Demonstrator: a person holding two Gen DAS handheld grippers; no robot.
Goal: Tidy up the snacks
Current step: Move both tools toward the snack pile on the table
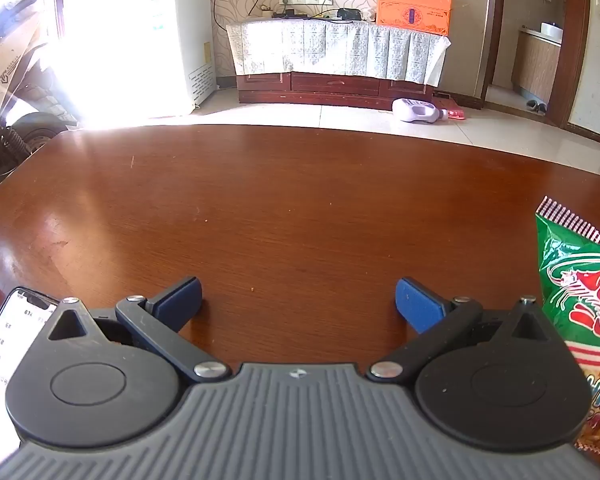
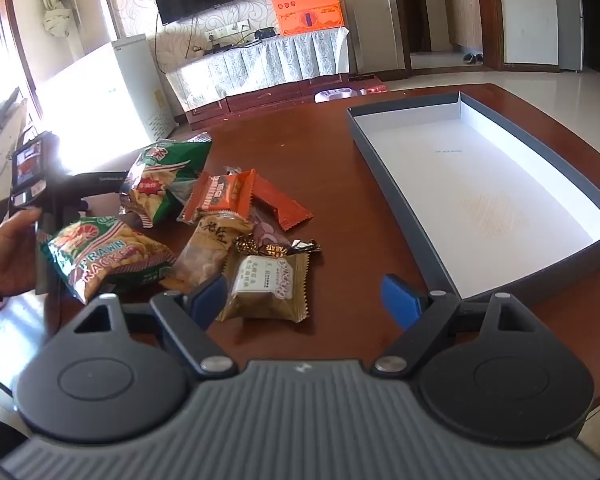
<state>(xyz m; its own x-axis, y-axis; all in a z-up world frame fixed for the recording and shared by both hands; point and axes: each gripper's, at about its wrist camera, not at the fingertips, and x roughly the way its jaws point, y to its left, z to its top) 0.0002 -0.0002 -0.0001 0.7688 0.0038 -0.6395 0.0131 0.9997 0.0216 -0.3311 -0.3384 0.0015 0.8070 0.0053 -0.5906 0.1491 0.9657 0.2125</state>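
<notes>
Left wrist view: the left gripper (image 1: 298, 304) gapes wide and empty over the bare brown wooden table (image 1: 260, 208); a green prawn-cracker bag (image 1: 580, 292) lies at the table's right edge.

Right wrist view: the right gripper (image 2: 304, 300) is spread wide, holding nothing. The heap of snack packets (image 2: 204, 224) sits mid-table, and the grey shallow box with white lining (image 2: 500, 184) near the right edge holds nothing, so sorting seems unstarted.

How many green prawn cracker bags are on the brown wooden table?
2. One green prawn cracker bag lies at the near left of the snack pile; the other lies behind it, farther from the camera. More could be hidden underneath.
</notes>
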